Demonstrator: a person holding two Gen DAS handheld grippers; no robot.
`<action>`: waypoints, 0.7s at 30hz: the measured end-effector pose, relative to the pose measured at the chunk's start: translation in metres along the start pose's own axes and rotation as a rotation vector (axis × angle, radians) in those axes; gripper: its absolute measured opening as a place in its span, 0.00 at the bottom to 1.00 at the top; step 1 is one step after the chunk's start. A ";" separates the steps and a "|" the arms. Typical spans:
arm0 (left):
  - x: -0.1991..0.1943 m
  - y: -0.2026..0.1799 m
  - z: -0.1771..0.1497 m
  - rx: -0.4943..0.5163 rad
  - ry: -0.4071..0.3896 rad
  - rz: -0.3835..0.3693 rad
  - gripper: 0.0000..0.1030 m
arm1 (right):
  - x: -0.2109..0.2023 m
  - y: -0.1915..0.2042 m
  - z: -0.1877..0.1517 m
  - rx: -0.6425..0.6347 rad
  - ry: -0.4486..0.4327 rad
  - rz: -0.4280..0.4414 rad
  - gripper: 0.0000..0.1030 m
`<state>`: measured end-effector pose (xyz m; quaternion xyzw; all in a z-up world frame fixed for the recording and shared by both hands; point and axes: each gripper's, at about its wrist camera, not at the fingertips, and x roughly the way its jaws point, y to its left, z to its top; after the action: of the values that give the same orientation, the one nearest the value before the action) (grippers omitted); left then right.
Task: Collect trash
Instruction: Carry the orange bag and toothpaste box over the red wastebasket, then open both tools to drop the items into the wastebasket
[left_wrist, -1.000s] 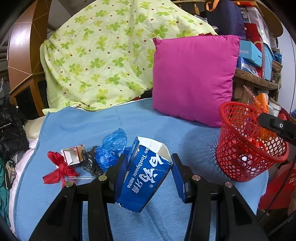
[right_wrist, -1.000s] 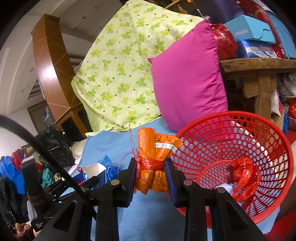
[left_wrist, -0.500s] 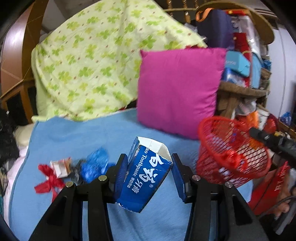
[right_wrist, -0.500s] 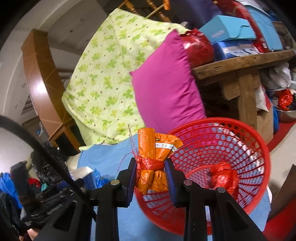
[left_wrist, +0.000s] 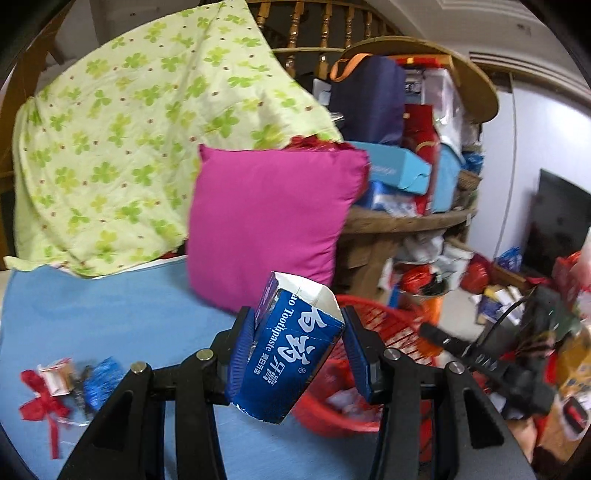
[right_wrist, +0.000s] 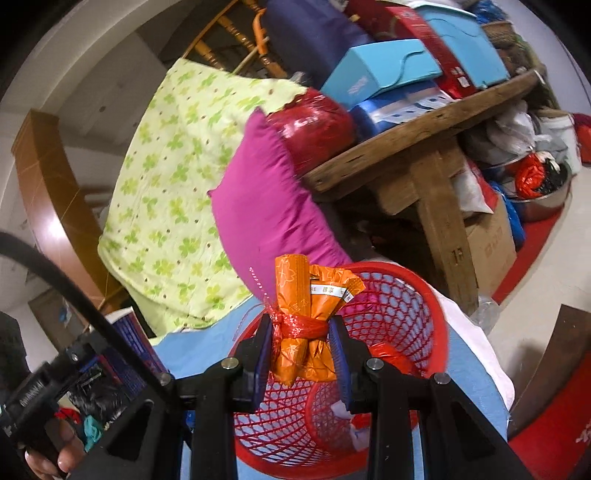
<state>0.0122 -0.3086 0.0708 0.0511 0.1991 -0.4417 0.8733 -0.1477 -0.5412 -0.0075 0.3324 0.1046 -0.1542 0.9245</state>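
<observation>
1. The left claw was closed on a blue toothpaste box, its pads pressing the two long sides. The box sat tilted, open end up, probably because it was grasped as it lay on the bed.
2. The right claw was squeezed narrow on an orange wrapper bundle tied with red string. It gripped at the tied waist, the firmest part, I think.
3. The red basket stood on the blue sheet near the bed's edge, beside the pink pillow. Some trash already lay inside, so it served as the bin.
4. Both claws pointed toward the basket. The bundle hung over its rim, ready to drop.
5. More scraps were left on the sheet: a red bow, a small carton and a blue plastic piece.
6. Compared with a second before, the left claw had risen and swung toward the basket, and the scraps had slid to the lower left corner. The right view had rolled, and the basket lay more directly below the bundle. Both grips were unchanged.
</observation>
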 end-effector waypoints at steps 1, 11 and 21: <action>0.003 -0.003 0.003 -0.006 0.000 -0.017 0.48 | -0.002 -0.002 0.000 0.005 -0.004 -0.003 0.31; 0.054 -0.029 0.004 -0.070 0.072 -0.157 0.48 | -0.009 -0.025 0.007 0.077 -0.009 -0.006 0.31; 0.094 -0.031 -0.017 -0.082 0.177 -0.147 0.57 | 0.003 -0.030 0.004 0.101 0.060 -0.005 0.34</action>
<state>0.0318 -0.3935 0.0206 0.0394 0.2964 -0.4900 0.8188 -0.1547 -0.5662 -0.0225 0.3829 0.1253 -0.1513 0.9027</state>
